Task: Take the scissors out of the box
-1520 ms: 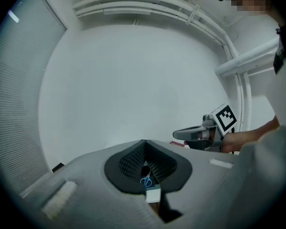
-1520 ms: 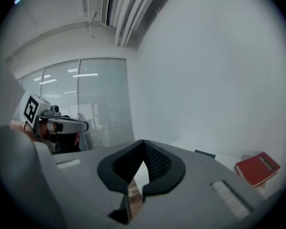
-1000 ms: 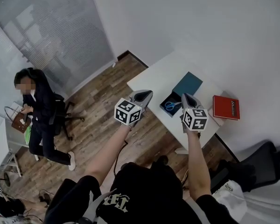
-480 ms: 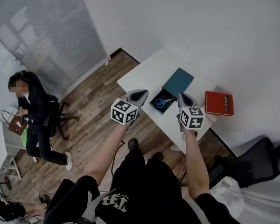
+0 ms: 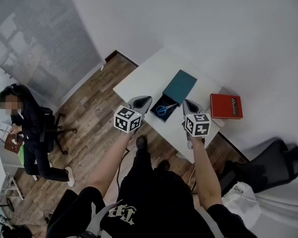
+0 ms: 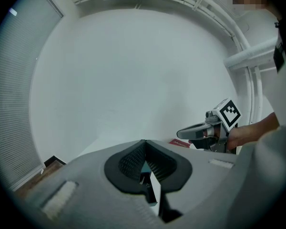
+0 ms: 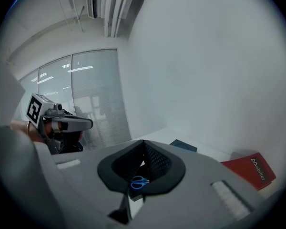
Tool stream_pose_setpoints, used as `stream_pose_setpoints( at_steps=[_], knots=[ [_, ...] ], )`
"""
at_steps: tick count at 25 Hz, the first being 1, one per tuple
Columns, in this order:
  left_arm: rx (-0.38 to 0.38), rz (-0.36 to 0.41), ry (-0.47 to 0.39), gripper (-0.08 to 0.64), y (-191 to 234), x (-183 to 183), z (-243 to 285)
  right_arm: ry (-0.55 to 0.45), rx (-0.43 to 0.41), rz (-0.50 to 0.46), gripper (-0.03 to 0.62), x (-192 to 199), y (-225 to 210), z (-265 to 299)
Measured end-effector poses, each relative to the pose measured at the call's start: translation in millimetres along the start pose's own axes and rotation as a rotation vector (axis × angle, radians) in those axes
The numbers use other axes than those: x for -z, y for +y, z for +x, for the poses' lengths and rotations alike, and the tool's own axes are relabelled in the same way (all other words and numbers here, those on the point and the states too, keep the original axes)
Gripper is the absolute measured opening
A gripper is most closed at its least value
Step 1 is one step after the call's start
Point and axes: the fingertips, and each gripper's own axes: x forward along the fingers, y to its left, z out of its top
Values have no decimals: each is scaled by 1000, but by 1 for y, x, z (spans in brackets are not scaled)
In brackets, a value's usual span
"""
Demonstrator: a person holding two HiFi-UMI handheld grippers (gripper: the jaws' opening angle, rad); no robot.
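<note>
A pair of blue-handled scissors [image 5: 163,108] lies in an open dark box [image 5: 155,114] near the front edge of the white table [image 5: 144,81]. The box's teal lid [image 5: 180,86] lies just behind it. My left gripper [image 5: 141,101] hovers left of the box and my right gripper [image 5: 188,104] hovers right of it. Both are above the table's front edge, shut and holding nothing. In the right gripper view the scissors [image 7: 139,181] show below the closed right gripper [image 7: 144,144]. The left gripper [image 6: 144,144] points at the bare wall.
A red book [image 5: 226,106] lies on the table's right end. A black office chair [image 5: 273,165] stands to my right. A person [image 5: 27,133] stands by another chair on the wooden floor at far left.
Both grippers have sunk a little and moved toward the table's front edge, either side of the box. Both have stayed shut.
</note>
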Motion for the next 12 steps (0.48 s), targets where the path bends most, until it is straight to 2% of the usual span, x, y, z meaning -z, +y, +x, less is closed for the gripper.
stream_pose_setpoints(
  at_steps=[12],
  knots=[
    [54,-23,34,2,41,22,22,156,-1,-9,6,53,8,59]
  ],
)
